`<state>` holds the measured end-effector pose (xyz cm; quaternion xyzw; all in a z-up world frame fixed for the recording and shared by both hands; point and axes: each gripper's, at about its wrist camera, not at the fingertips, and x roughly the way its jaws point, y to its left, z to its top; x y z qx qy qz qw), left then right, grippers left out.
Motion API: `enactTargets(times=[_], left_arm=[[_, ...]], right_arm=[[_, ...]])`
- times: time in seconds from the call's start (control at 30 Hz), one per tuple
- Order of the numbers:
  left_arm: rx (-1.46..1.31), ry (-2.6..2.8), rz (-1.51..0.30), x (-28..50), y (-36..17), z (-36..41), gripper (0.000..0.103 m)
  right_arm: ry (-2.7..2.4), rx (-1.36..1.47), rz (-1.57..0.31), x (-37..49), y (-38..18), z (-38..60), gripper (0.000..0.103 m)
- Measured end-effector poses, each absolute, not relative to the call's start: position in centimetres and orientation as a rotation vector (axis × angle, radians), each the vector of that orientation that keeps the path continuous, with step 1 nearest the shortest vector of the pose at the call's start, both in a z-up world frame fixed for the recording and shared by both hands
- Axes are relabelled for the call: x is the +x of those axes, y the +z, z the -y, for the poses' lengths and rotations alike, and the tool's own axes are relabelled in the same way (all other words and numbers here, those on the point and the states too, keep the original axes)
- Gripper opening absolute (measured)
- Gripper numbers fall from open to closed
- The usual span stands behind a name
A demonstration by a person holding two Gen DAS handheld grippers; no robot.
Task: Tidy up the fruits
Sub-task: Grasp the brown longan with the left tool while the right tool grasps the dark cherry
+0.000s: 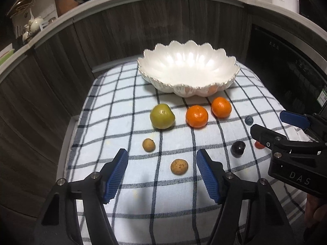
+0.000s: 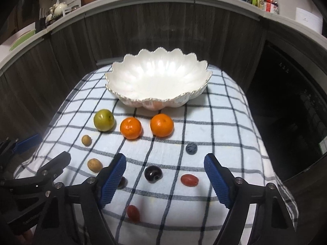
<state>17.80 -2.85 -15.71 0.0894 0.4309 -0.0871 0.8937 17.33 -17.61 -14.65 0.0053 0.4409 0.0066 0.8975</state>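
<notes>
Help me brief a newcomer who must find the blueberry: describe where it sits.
Start at the scalloped white bowl on the checked cloth. In front of it lie a green fruit and two oranges; the blueberry sits nearer the camera, beyond the right-hand orange. It is the smallest, a dull blue, unlike the glossy dark cherry.

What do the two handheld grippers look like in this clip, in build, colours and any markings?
Both are black plastic two-finger tools. The left gripper and right gripper each have angular black fingers with silver pivot pins and blue ribbed pads. Seen from the left wrist camera, the right gripper's body bears pale lettering reading "DAS". No cables or sleeves are visible.
</notes>
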Motion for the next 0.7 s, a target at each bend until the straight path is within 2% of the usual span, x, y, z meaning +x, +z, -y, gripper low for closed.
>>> enactTargets(times=[0.27,0.4,0.6,0.7], left_arm=[[0.196,-0.207,-0.952,18.8,-18.5,3.4,0.057],[0.201,-0.217,-0.969,19.2,-19.6,3.7,0.051],[0.203,-0.226,-0.984,19.6,-20.7,3.9,0.043],[0.209,-0.229,-0.987,19.6,-21.1,4.0,0.043]], right_arm=[[0.056,0.019,-0.961,18.7,-17.2,17.3,0.067],[0.08,0.021,-0.983,19.1,-18.3,17.0,0.058],[0.093,0.01,-0.984,19.1,-19.1,16.7,0.057],[0.098,0.007,-0.997,19.2,-19.8,16.6,0.052]])
